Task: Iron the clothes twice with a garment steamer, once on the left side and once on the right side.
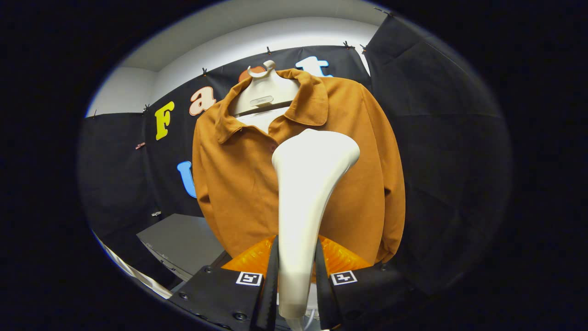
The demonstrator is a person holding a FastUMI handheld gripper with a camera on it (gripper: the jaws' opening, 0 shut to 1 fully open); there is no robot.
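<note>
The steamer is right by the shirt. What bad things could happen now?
1. The gripper is shut on only the narrow handle of the steamer; it might twist or slip there.
2. The steamer head sits near the middle of the shirt, so one side could get missed.
3. The shirt hangs loose on a hanger; pushing hard may swing it or pull it off.

Bright, even light falls from above, and the pale garment steamer glares almost white along its head, its detail washed out. The brown shirt is sharp, with soft shadows in its folds. Fisheye distortion bends straight lines near the rim, where the picture darkens.
</note>
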